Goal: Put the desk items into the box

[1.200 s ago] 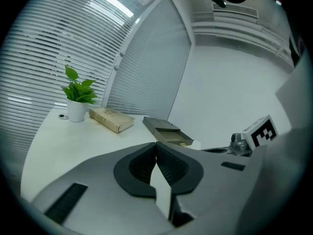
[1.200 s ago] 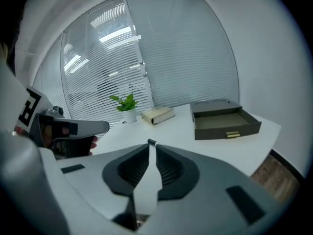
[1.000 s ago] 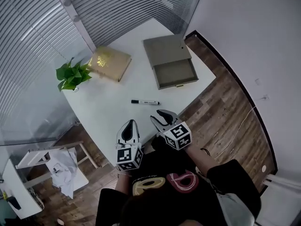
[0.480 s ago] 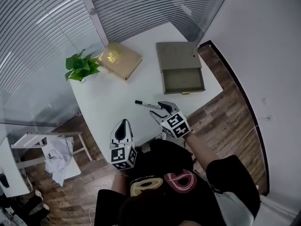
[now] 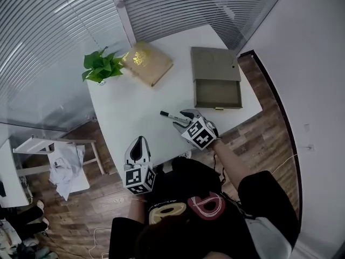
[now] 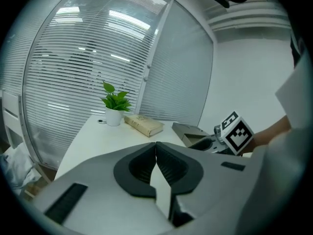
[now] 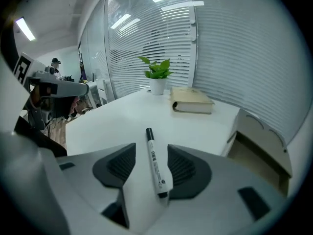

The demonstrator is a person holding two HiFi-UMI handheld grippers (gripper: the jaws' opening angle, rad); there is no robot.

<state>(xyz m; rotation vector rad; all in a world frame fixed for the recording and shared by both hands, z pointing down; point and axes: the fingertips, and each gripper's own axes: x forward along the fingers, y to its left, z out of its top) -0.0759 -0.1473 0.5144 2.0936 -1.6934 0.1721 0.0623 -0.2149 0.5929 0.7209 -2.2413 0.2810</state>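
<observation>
Right gripper [image 5: 182, 120] has just been opening, so its jaws stand wide with the marker [image 7: 154, 160] lying on the table [image 5: 135, 112] between them, not pinched yet. I'd sink lower, centre on the barrel, then squeeze. The open box [image 5: 218, 92] sits just beyond. Left gripper [image 6: 156, 150] is closed and empty

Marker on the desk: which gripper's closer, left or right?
Right. The right gripper has just been opening its jaws, which now straddle the marker without pressing it. The left gripper, shut, sits back at the near edge of the desk, well short of the marker.
</observation>
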